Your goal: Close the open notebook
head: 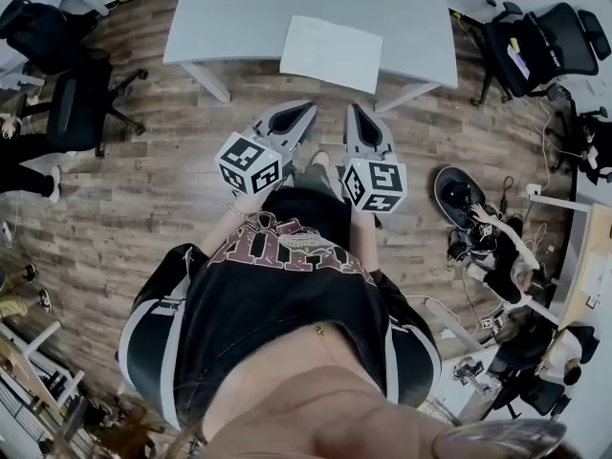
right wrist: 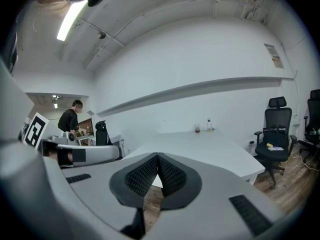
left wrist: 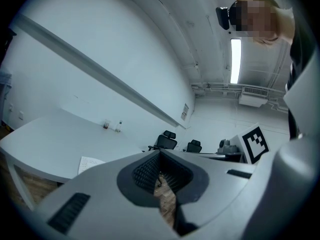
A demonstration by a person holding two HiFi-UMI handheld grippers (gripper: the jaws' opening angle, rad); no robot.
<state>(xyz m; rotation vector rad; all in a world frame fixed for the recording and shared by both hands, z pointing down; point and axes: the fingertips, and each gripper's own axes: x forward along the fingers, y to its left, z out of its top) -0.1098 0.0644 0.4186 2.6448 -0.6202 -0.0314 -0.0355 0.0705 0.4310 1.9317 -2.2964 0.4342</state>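
Currently both grippers are held close to the person's body, well short of the table (head: 402, 17), and touch nothing.

Left gripper (head: 308, 109): in the left gripper view the left gripper (left wrist: 160, 152) has its ribbed pads pressed together at the tips. Only a narrow slit remains lower down, and wood floor (left wrist: 167, 204) shows through it. Nothing is held.

Right gripper (head: 354, 109): in the right gripper view the right gripper (right wrist: 158, 155) has its pads meeting at the tips in the same way. Nothing is held.

Notebook (head: 330, 54): it lies open and flat on the near part of the table, ahead of both grippers and well apart from them. In the left gripper view the notebook (left wrist: 91, 164) appears at the table's near edge, partly cut off by the gripper body. Its page markings are too small to read. In the right gripper view the jaws cover the near table edge, so the notebook cannot be made out.
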